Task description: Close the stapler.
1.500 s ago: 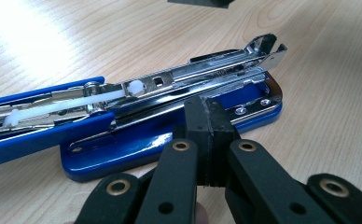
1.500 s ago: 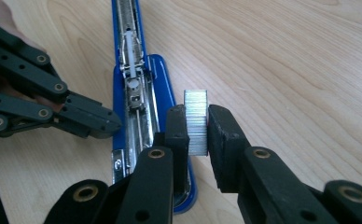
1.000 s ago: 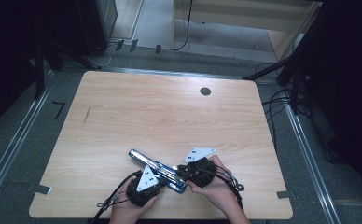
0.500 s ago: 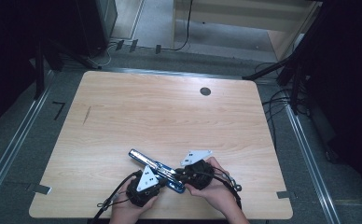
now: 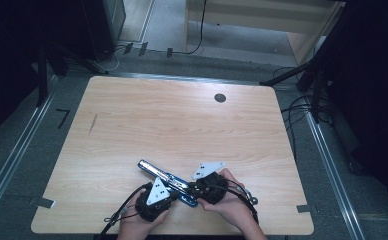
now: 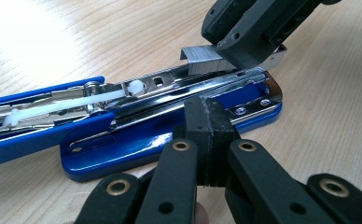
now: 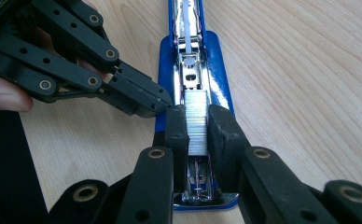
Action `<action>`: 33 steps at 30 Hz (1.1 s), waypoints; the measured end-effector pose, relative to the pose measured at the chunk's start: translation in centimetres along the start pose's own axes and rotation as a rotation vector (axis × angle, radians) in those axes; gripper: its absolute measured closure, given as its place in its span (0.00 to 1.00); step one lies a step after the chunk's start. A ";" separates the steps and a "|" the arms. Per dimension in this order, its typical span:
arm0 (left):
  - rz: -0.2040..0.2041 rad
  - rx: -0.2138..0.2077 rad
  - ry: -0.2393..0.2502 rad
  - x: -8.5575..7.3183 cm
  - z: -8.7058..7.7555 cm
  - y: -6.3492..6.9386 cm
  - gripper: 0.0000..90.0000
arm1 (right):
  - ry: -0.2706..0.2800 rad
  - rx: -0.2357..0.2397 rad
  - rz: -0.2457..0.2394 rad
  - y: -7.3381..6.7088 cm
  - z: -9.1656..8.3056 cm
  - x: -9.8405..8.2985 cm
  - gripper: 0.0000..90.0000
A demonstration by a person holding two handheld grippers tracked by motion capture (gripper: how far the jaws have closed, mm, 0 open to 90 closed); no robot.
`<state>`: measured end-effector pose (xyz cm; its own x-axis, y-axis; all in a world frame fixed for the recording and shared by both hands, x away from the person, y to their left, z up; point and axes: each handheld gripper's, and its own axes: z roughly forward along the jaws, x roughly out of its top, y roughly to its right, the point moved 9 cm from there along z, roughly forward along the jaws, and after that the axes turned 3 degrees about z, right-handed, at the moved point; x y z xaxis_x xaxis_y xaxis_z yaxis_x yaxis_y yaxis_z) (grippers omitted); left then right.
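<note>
A strip of staples [image 7: 197, 122] is clamped by the right gripper [image 7: 198, 128] above the opened stapler [image 7: 191, 56] (blue); the left gripper [image 6: 210, 133] is closed, seemingly empty, against its base.

Pretty cramped at the jaws: the open stapler [image 6: 170, 116] lies right ahead of the left gripper [image 6: 206, 135], and the right gripper [image 7: 198, 128] (clamped on the staples [image 7: 197, 122]) crowds in beside it. Table [image 5: 182, 120] beyond both is wide open.

We record a blue stapler [image 5: 165, 181] with chrome channel on the pale wood-grain table [image 5: 172, 125]. Staple strip [image 7: 197, 123] silver; grippers' jaws black.
</note>
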<state>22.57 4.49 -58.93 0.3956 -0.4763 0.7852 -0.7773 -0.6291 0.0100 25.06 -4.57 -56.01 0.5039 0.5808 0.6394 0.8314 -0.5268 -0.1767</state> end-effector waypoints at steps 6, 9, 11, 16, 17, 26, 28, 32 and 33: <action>0.000 0.000 0.000 0.0 0.0 0.0 1.00 | -0.001 0.001 -0.016 0.1 0.0 0.1 0.89; 0.000 0.000 0.000 0.0 0.0 0.0 1.00 | -0.002 -0.007 -0.019 0.2 0.0 0.2 0.89; 0.000 0.000 0.000 0.0 0.0 0.0 1.00 | -0.007 -0.006 -0.021 0.3 0.0 0.1 0.89; 0.000 0.000 0.000 0.0 0.0 0.0 1.00 | -0.015 -0.001 -0.031 0.2 0.1 0.0 0.89; 0.000 0.000 0.000 0.0 0.0 0.0 1.00 | -0.019 0.002 -0.032 0.2 0.1 -0.1 0.89; -0.002 0.000 0.000 0.0 0.0 0.0 1.00 | -0.013 0.007 -0.036 0.2 0.0 0.1 0.89; -0.002 0.000 0.000 0.0 0.0 0.0 1.00 | -0.014 0.011 -0.042 0.1 -0.1 0.1 0.89; -0.002 0.000 0.000 0.0 0.0 0.0 1.00 | -0.021 0.010 -0.051 0.0 0.0 0.1 0.89; -0.001 0.000 -0.001 0.0 0.0 0.0 1.00 | -0.020 0.010 -0.053 0.0 0.0 0.2 0.89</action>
<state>22.56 4.49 -58.93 0.3971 -0.4759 0.7848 -0.7767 -0.6298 0.0111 25.18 -4.47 -55.95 0.4633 0.6200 0.6332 0.8594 -0.4887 -0.1503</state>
